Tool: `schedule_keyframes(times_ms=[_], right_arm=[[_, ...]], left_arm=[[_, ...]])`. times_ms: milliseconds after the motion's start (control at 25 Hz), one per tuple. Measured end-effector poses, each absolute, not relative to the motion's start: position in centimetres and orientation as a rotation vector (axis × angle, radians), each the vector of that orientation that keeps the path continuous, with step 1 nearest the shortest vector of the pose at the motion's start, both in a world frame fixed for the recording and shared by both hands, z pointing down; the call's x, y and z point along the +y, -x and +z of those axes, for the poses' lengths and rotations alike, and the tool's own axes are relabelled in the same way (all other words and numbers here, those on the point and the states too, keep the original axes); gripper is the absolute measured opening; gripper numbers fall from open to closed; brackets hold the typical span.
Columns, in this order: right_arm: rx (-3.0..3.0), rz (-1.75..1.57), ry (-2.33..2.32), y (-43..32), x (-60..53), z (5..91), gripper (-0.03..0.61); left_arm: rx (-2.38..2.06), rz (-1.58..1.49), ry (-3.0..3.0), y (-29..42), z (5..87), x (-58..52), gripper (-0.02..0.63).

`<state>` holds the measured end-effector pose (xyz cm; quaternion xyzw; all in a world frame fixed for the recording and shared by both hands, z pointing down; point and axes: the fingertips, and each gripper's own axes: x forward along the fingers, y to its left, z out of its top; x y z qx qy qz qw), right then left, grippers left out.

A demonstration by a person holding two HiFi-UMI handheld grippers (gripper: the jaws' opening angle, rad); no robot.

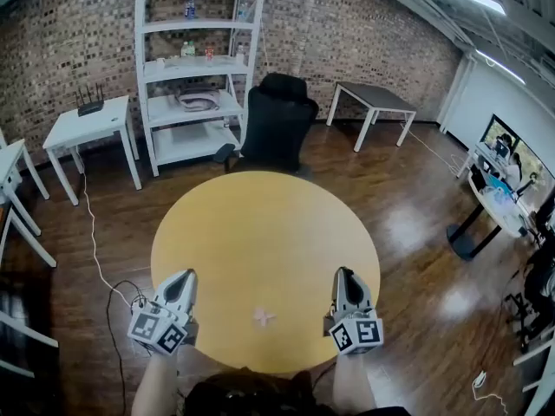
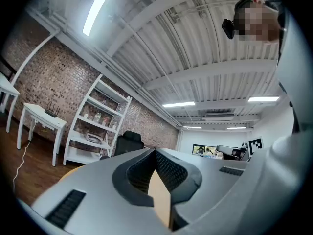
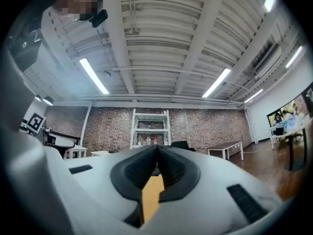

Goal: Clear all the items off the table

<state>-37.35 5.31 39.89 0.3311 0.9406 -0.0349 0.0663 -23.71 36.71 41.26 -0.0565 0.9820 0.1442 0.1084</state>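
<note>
Two tools hover at the near edge of the round yellow worktop [image 1: 260,232]. Left tool [image 1: 185,276] and right tool [image 1: 344,274] both have jaws closed together, holding nothing. One small pale item [image 1: 264,317] lies on the worktop between them, touching neither.

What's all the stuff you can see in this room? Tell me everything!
Round yellow wooden table: one, yellow, centre of the room.
Small cross-shaped mark: one, pale pink, on the table near the person; tape or paper, cannot tell.
Black office chair: one, black, behind the table.
White shelf unit: one, white, against the brick wall.
Black router: one, black, on the small white side table at left.
Dark-topped rectangular table: one, white legs, back right.
White cable: one, white, floor at left.
Left gripper: one, grey, jaws shut, empty, at the table's near edge.
Right gripper: one, grey, jaws shut, empty, likewise.
</note>
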Motion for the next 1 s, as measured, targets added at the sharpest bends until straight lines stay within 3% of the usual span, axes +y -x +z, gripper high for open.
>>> schedule_keyframes(times_ms=[320,1000], right_arm=[[2.772,-0.248,-1.121,38.2,7.6,39.9,0.002],[2.865,-0.153,-1.137,38.3,5.6,42.1,0.002]], left_arm=[[2.88,0.398,0.015,21.4,41.4,38.2,-0.009],[2.956,0.399,0.061,23.3,42.9,35.7,-0.009]])
